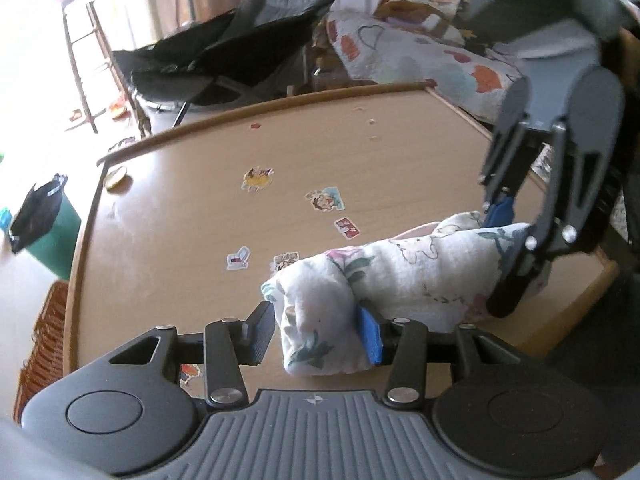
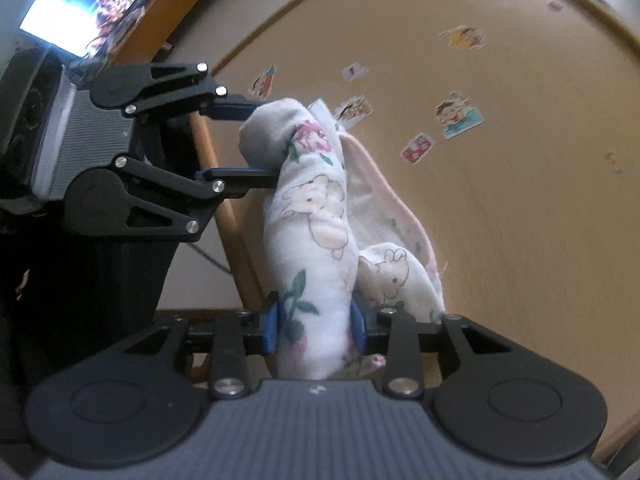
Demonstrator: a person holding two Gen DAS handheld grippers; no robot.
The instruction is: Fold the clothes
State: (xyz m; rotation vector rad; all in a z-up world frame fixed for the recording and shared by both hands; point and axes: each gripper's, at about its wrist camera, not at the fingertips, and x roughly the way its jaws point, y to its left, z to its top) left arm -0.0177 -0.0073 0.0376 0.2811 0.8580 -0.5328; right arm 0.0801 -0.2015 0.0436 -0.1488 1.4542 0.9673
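A white cloth [image 1: 400, 272] printed with flowers and cartoon animals lies rolled into a thick bundle on the wooden table [image 1: 200, 208]. My left gripper [image 1: 316, 334] is shut on one end of the roll, its pads pressing both sides. My right gripper [image 1: 504, 256] comes down from the upper right onto the other end. In the right wrist view the cloth [image 2: 312, 216] runs away from my right gripper [image 2: 315, 326], whose blue pads touch both sides of the roll. The left gripper [image 2: 260, 144] holds the far end. A loose pink-edged flap [image 2: 384, 184] trails onto the table [image 2: 520, 240].
Several cartoon stickers [image 1: 326, 199] dot the tabletop. A round yellow disc [image 1: 114, 178] lies near its far left edge. Beyond stand a dark folding chair [image 1: 240, 52] and a patterned quilt [image 1: 420, 60]. A green bin [image 1: 52, 236] and a wicker basket [image 1: 44, 344] sit left. A lit screen [image 2: 88, 4] glows behind.
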